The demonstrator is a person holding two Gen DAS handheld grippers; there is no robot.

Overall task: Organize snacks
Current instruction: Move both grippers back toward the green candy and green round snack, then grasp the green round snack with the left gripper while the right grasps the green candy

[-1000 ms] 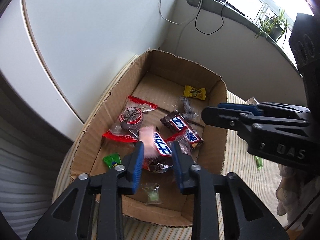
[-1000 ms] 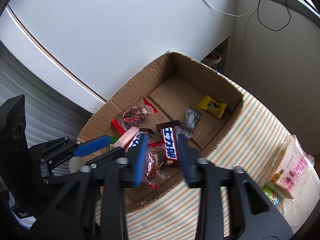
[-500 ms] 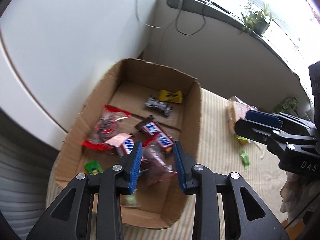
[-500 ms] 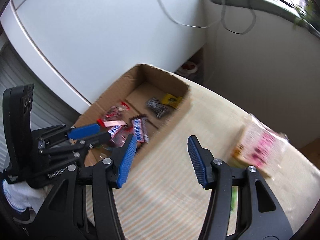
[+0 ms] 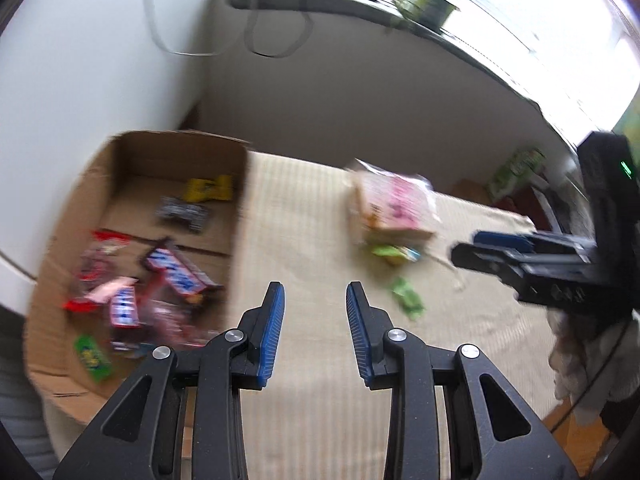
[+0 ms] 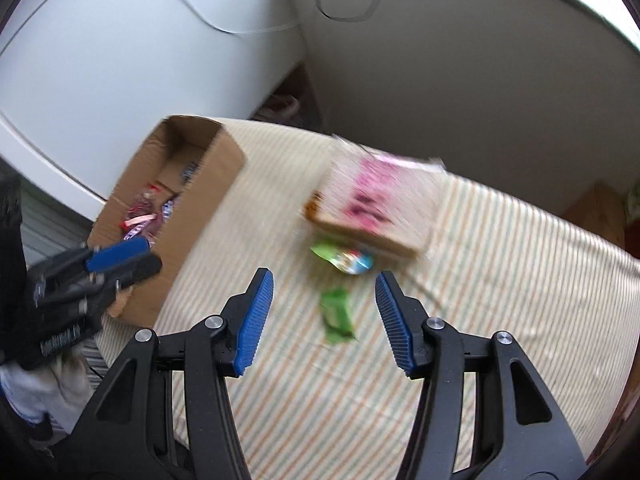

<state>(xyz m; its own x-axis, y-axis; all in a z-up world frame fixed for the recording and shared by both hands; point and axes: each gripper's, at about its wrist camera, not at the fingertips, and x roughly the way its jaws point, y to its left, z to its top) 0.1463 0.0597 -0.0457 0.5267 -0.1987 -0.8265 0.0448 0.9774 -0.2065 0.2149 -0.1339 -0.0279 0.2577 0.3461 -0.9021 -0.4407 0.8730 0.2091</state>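
Lying flat on striped cloth (image 6: 500, 280), just ahead of right gripper (image 6: 324, 312): green candy wrapper (image 6: 338, 314). Fingers spread, empty, lately widened. Judged light, crinkly, slippery; best pinched across middle.

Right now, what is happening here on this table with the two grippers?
A person is sorting snacks into a cardboard box on a striped cloth. Both grippers are empty: the left gripper is over the cloth beside the box, and the right gripper has open jaws above a small green packet. A pink-printed bag and another green snack also lie outside the box.
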